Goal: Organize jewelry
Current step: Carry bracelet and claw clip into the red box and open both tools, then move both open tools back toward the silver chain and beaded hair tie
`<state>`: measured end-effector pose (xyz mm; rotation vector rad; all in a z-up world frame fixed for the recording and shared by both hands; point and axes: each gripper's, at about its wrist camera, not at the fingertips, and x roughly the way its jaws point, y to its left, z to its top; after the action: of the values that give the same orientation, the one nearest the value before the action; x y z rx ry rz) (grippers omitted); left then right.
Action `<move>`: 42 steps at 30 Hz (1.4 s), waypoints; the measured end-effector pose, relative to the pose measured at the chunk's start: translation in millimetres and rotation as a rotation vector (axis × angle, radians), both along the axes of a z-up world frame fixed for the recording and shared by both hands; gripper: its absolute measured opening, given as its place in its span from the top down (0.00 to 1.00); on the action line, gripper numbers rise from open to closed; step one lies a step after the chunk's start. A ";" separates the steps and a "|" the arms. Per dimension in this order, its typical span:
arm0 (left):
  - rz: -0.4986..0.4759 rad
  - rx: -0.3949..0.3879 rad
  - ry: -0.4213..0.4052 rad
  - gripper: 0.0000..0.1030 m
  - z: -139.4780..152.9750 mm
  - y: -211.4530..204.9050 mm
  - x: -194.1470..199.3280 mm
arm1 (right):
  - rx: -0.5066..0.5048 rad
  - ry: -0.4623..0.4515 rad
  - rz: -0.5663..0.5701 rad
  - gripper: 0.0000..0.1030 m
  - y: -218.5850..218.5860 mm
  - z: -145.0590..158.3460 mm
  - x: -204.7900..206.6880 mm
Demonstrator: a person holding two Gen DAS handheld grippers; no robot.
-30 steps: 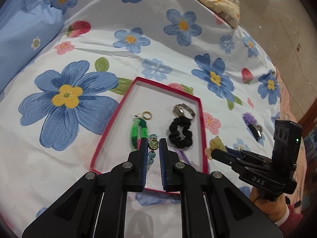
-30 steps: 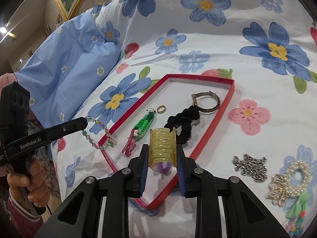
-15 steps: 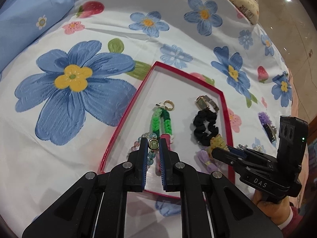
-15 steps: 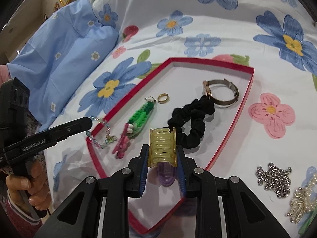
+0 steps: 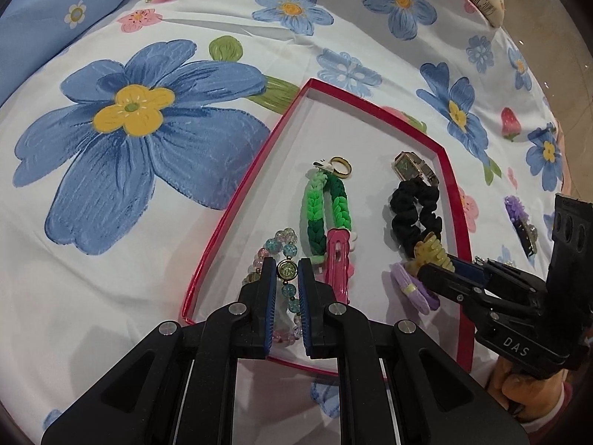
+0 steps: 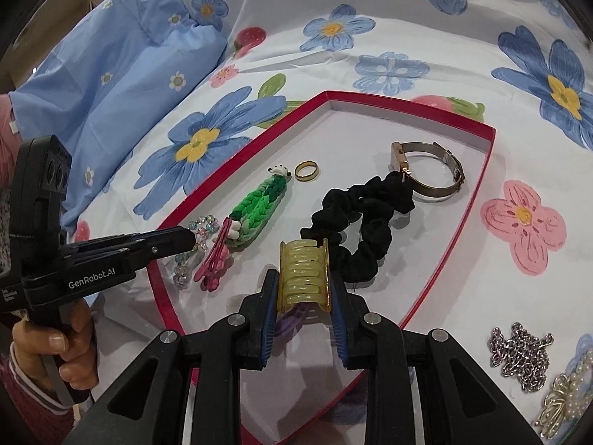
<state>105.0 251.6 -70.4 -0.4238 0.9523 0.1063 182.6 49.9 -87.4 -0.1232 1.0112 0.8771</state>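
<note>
We list, left to right, what lies before us on the bed – a white bedspread [image 5: 333, 37] printed with blue flowers, and a blue pillow [image 6: 92, 74] at its far left

1. Red-rimmed tray [image 5: 237, 207], white inside, resting on the bedspread

2. Left gripper [image 5: 287, 270], fingers [image 5: 267, 278] clamped on the beaded bracelet [image 5: 287, 270] by its round gold-rimmed charm; the pastel beads hang down and rest on the tray floor in the near-left corner. In the right wrist view the same gripper [image 6: 192, 239] enters from the left, a hand [image 6: 55, 345] on its grip

3. Pink hair clip [image 5: 337, 259], flat in the tray just right of the bracelet, its end touching the green braided band [image 5: 326, 211]

4. Gold ring [image 5: 341, 166], just beyond the far end of the green band

5. Black scrunchie [image 5: 415, 215], right of the band, touching the wristwatch [image 5: 411, 165] at its far end; the watch has a dark face and a metal strap

6. Right gripper [image 6: 304, 282], fingers [image 6: 270, 296] clamped on the yellow claw clip [image 6: 304, 278], held over the near-right part of the tray beside the scrunchie; a purple hair tie [image 5: 407, 289] lies on the tray floor under it

7. Outside the tray, on the bedspread to the right – a silver chain [image 6: 519, 352] in a heap, and a pearl piece [image 6: 567, 396] with gold wirework just beside it
</note>
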 end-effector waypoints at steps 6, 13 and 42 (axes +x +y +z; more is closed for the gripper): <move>0.005 0.005 0.010 0.90 -1.6 0.5 0.6 | -0.036 -0.017 0.021 0.74 5.1 -0.4 -2.0; 0.016 0.009 0.019 0.80 -2.3 1.3 -0.5 | -0.056 -0.021 0.029 0.73 7.2 -1.1 -2.1; 0.052 -0.047 -0.120 0.30 48.4 -37.7 -37.4 | 0.173 -0.026 -0.169 0.53 -83.3 44.8 -14.6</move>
<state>67.6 213.9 -21.9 -0.4932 0.8276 0.1048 168.0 -33.4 -42.6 0.0955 0.9035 0.8024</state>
